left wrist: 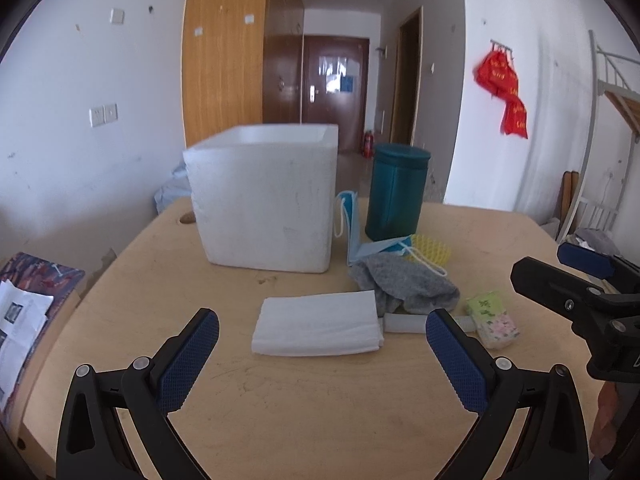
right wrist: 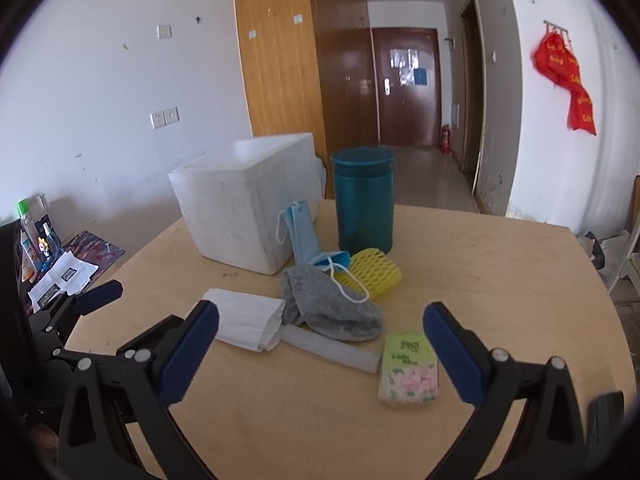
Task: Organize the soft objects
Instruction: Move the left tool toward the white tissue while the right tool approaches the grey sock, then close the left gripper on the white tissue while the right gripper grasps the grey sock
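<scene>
A folded white cloth (left wrist: 318,329) (right wrist: 248,322) lies on the wooden table just ahead of my left gripper (left wrist: 322,328), which is open and empty. To its right sit a grey sock (left wrist: 404,286) (right wrist: 328,306), a blue face mask (left wrist: 360,232) (right wrist: 306,236), a yellow foam net (left wrist: 430,250) (right wrist: 372,270), a white foam strip (right wrist: 332,350) and a green flowered tissue pack (left wrist: 492,318) (right wrist: 408,368). My right gripper (right wrist: 320,322) is open over the strip and sock, holding nothing; it also shows at the right edge of the left wrist view (left wrist: 576,276).
A white foam box (left wrist: 262,196) (right wrist: 244,212) stands open-topped at the back left of the table (left wrist: 320,400). A teal cylinder bin (left wrist: 396,192) (right wrist: 364,200) stands beside it. Papers and a book (left wrist: 24,312) lie off the left edge. A metal bed frame (left wrist: 608,120) is far right.
</scene>
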The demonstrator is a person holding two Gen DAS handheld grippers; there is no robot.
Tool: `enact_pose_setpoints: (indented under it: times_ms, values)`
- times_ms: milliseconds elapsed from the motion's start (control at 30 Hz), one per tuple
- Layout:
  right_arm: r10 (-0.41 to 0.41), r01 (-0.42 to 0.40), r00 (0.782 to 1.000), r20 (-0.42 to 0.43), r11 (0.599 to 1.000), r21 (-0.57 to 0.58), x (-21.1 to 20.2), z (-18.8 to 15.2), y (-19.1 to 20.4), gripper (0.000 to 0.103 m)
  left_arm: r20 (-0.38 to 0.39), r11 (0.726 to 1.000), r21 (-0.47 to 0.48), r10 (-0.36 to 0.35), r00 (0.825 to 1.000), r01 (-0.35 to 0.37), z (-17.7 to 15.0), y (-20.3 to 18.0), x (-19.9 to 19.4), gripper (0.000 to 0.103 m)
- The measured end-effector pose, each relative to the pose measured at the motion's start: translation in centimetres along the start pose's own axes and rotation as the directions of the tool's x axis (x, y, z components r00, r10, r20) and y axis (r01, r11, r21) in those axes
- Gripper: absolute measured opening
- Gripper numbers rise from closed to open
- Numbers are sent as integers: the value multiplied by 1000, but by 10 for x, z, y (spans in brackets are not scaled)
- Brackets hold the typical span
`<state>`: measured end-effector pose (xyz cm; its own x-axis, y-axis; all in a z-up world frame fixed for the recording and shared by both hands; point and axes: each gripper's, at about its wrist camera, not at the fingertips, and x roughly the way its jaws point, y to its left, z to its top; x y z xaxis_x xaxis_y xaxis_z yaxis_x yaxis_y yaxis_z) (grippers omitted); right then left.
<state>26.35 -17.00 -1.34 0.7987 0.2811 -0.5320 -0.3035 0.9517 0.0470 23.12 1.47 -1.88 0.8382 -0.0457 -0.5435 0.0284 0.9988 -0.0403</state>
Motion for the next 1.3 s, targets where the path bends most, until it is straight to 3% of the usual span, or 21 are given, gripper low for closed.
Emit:
enact_pose_setpoints:
  times_ms: [167,333,600,833,1100,1133,1300]
  values:
    - [11,-12,998,-55,1000,-14,27,13,-5,101,-46,1000,10,30,998,-30,9,6,25,103]
    - [22,-25,991,-133,999,-23,57,20,-10,100,-142,1000,8,2,990,0,13,10,53,103]
    - [62,-68,964,-258,998,-15,101,21,-13,84,-285,999,-26,-26,958,19,11,22,97,103]
    - [80,-96,951,-297,995,-39,119,22,-7,84,-369,997,-65,-69,927,48,5,33,124,103]
    - [84,-102,937,-340,994,-33,138,18,-8,84,-415,996,-64,-83,906,62,-3,34,134,103]
    - [83,-102,935,-344,994,-36,140,17,-8,82,-420,996,-63,-82,904,61,-5,34,135,102]
    - [98,-116,920,-379,993,-23,145,15,-7,48,-416,998,-33,-55,908,46,-7,33,134,97]
